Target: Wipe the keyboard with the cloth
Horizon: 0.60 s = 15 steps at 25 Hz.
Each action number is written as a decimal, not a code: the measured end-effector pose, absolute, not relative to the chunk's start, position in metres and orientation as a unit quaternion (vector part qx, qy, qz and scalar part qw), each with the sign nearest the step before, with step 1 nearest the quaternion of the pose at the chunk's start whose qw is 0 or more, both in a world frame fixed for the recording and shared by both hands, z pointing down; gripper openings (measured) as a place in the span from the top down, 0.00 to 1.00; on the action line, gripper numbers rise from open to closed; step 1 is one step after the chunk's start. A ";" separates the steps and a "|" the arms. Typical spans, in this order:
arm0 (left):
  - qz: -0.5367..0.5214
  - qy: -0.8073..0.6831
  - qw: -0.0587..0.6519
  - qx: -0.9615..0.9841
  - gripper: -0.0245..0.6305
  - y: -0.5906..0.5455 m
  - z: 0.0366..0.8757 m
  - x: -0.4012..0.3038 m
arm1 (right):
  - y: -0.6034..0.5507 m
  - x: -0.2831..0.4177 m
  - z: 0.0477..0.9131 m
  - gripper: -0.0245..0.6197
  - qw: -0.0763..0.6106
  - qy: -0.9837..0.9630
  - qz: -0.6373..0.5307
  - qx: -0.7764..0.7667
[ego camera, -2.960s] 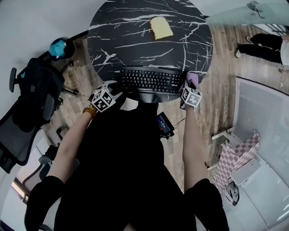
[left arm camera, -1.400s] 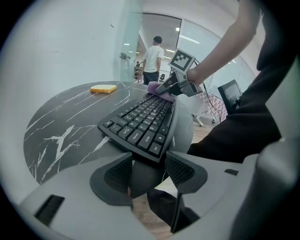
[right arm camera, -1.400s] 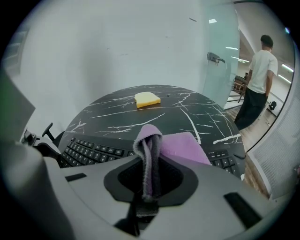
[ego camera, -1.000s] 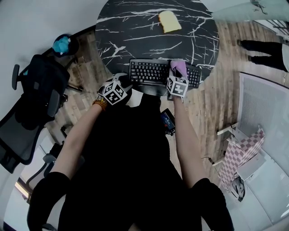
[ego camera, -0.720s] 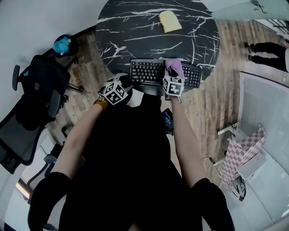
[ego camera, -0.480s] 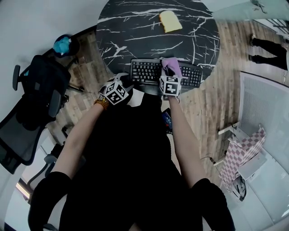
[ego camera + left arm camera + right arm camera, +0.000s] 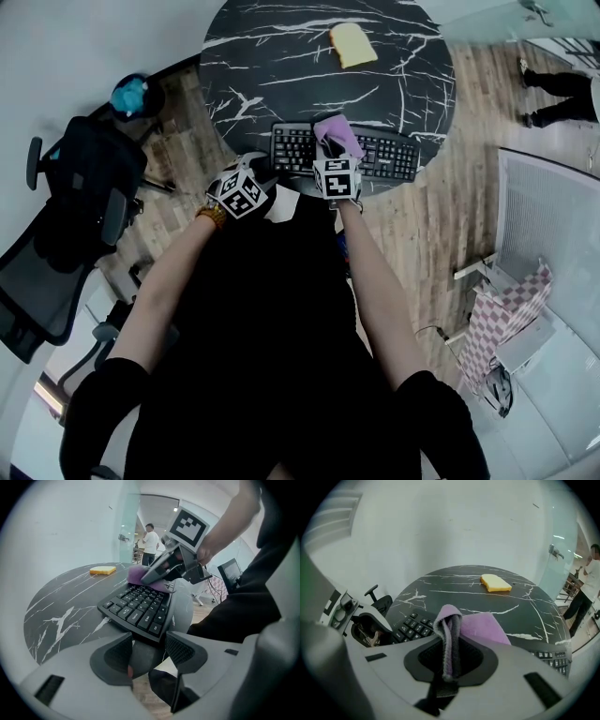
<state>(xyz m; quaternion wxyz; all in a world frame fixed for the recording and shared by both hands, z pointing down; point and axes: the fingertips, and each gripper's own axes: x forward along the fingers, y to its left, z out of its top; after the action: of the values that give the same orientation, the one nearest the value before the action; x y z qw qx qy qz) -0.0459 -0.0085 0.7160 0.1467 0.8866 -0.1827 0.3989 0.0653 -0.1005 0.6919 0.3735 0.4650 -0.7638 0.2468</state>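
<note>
Keyboard: the black keyboard [image 7: 375,155] lies along the near edge of the table, its long side towards the person. It is full-width with a number block at the right end. The keys are dark with pale legends.
Cloth: the purple cloth [image 7: 480,627] is soft and finely ribbed, darker where it folds. One doubled fold stands upright as a narrow ridge, and the rest spreads forward in a flat flap.
Cloth position: it lies on the keys, left of the keyboard's middle. The rows to either side of it are bare.
Right gripper: the right gripper [image 7: 450,660] has its jaws closed tight on the cloth's upright fold. It is tilted down over the keyboard, with its marker cube towards the person.
Left gripper: the left gripper [image 7: 147,651] has its jaws moderately apart with nothing between the ribbed pads. It hangs just off the keyboard's near left corner and does not touch it.
Table: the round table [image 7: 272,56] has a black top veined with white.
Sponge: a yellow sponge [image 7: 352,44] lies on the far side of the table, well apart from the keyboard.
Surroundings: a black office chair [image 7: 66,197] stands left of the table on wood-plank flooring.
</note>
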 end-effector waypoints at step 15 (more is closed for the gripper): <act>0.400 -0.186 0.145 0.886 0.61 -0.008 0.716 -0.046 | -0.084 0.004 0.691 0.85 0.414 -0.806 0.183 0.381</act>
<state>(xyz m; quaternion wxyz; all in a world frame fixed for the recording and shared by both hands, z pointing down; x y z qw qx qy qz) -0.0457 -0.0084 0.7162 0.1451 0.8856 -0.1861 0.4000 0.0037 -0.0839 0.6912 0.4140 0.3812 -0.8060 0.1833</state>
